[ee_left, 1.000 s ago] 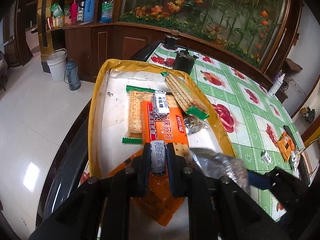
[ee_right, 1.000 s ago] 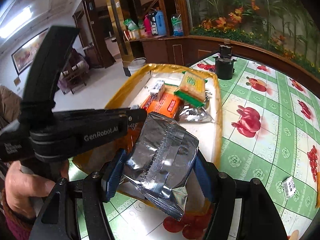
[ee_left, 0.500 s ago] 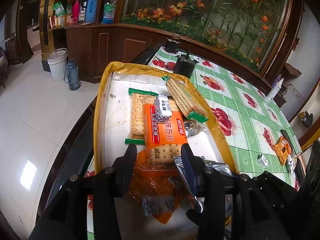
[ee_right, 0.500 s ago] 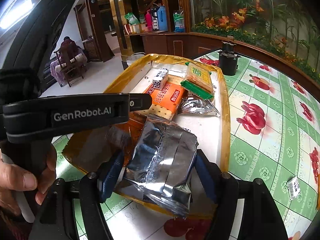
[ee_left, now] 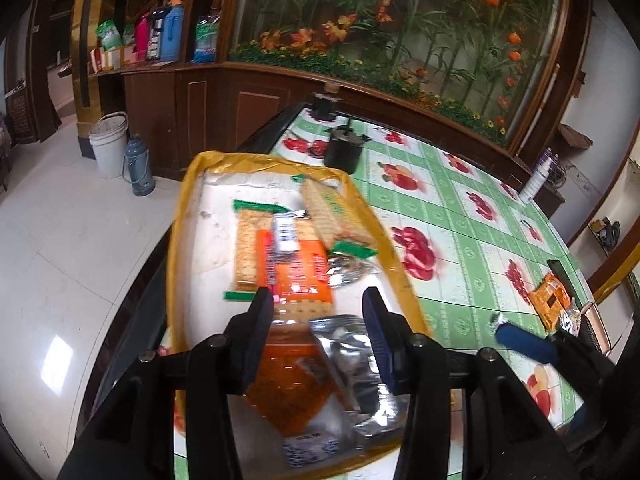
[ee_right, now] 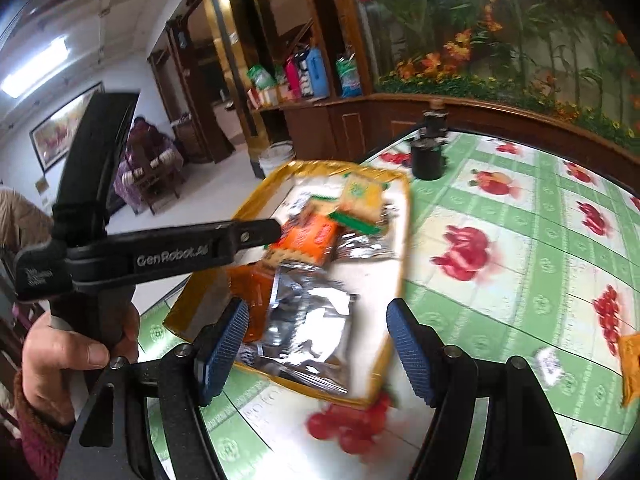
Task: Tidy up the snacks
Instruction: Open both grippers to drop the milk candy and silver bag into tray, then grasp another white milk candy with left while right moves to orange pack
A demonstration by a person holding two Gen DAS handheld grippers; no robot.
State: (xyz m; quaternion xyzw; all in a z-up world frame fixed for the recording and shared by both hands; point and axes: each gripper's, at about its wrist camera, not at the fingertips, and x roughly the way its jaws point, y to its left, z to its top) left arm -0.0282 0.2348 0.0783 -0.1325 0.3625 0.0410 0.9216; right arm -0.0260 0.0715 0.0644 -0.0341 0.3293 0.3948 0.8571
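My left gripper (ee_left: 318, 312) hangs above the near end of the gold-rimmed tray (ee_left: 180, 240), jaws partly apart with nothing between the pads; an orange snack packet (ee_left: 290, 392) lies below them in the tray. My right gripper (ee_right: 316, 344) has its jaws spread wide and empty, its blue pads (ee_right: 224, 344) clear of the silver foil packet (ee_right: 308, 328) lying flat in the tray beneath them. Beyond both sit an orange cracker pack (ee_left: 296, 268) and green-ended cracker sleeves (ee_left: 336, 216). More snacks (ee_left: 550, 300) lie on the tablecloth (ee_left: 460, 216), well to the right.
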